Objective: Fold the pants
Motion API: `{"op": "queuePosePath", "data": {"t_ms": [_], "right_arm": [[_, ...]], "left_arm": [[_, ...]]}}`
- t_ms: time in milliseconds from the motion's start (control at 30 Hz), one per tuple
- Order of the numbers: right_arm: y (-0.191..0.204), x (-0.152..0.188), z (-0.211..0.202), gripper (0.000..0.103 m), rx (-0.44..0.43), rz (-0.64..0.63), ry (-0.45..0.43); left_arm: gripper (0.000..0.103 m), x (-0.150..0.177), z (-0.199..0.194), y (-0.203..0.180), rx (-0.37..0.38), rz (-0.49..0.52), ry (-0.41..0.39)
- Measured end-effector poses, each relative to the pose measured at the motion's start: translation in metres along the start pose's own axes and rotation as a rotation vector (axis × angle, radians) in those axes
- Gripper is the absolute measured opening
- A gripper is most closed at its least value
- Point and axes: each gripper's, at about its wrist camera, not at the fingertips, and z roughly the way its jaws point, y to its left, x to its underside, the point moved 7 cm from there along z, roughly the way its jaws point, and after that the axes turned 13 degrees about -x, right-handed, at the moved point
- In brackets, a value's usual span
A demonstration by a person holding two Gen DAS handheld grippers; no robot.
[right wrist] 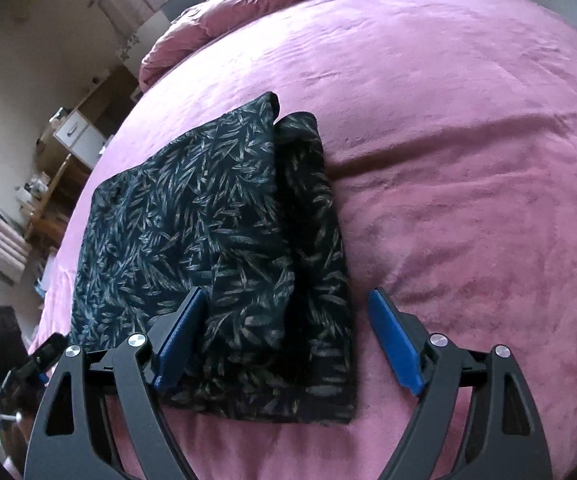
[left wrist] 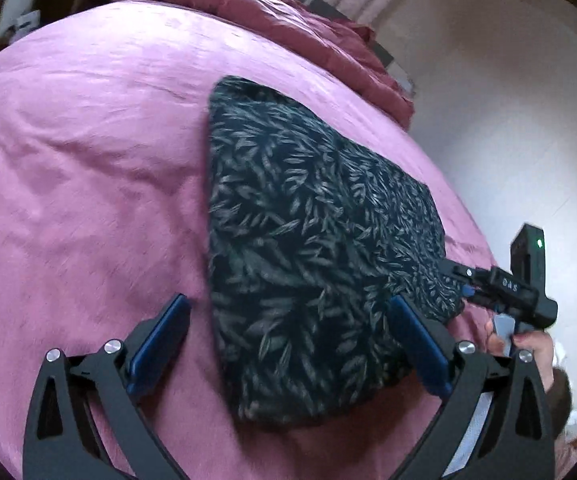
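Left wrist view: dark leaf-print pants (left wrist: 308,248) folded into a thick pad, lying flat on a pink bedspread (left wrist: 80,184). Left claw (left wrist: 288,344) spread wide above the near edge of the pad, gripping nothing — one blue pad (left wrist: 160,344) over bare bedspread just left of the fabric, the other (left wrist: 416,344) over the fabric's right part. Off to the right, at the pad's near right corner, the right claw (left wrist: 458,276) seen from the side, tips touching or just beside the cloth; from this angle, cannot tell how far apart its fingers stand. Held by a bare hand (left wrist: 528,344) under a black body with a small green light. Beyond the pants, a bunched reddish duvet (left wrist: 272,20) along the far side of the bed, and a pale wall (left wrist: 488,100) to the right.

Right wrist view: same pants (right wrist: 208,248), folded in layers, a narrower strip showing along the right side under the top layer. Right claw (right wrist: 288,336) gaping wide and empty, left blue pad (right wrist: 180,340) over the fabric, right blue pad (right wrist: 394,340) over bedspread just past the fabric's right edge. Lower left corner: part of the left claw, dark and mostly cut off. Wooden furniture with a white drawer (right wrist: 74,132) against the far left wall, well apart from the bed.
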Motion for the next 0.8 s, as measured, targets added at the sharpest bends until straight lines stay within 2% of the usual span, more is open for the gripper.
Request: {"op": "queuePosePath", "data": {"t_ms": [133,200,333,467,533,667,800], "right_arm": [[-0.007,-0.005,0.002,0.079,-0.028,0.034,0.002],[-0.008,-0.005,0.002,0.077,-0.033,0.030,0.006],[-0.005,-0.012,0.010,0.068,-0.064,0.008,0.038],[-0.010,-0.021,0.019,0.057,-0.150,0.062,0.055],[-0.009,-0.022,0.019,0.049,-0.176,0.076,0.046],[0.006,-0.020,0.009,0.035,-0.160,-0.011,0.003],[0.022,-0.021,-0.002,0.030,-0.149,-0.088,-0.046]], "left_arm": [[0.098,-0.003,0.018,-0.014,-0.001,0.085,0.060],[0.095,-0.001,0.019,-0.019,0.001,0.108,0.065],[0.088,-0.005,0.025,-0.024,0.020,0.072,0.074],[0.074,-0.007,0.029,-0.014,0.031,0.061,0.092],[0.068,-0.006,0.028,-0.017,0.011,0.079,0.082],[0.052,-0.002,0.019,-0.023,-0.028,0.080,0.029],[0.040,-0.002,0.007,-0.034,-0.063,0.102,-0.027]]}}
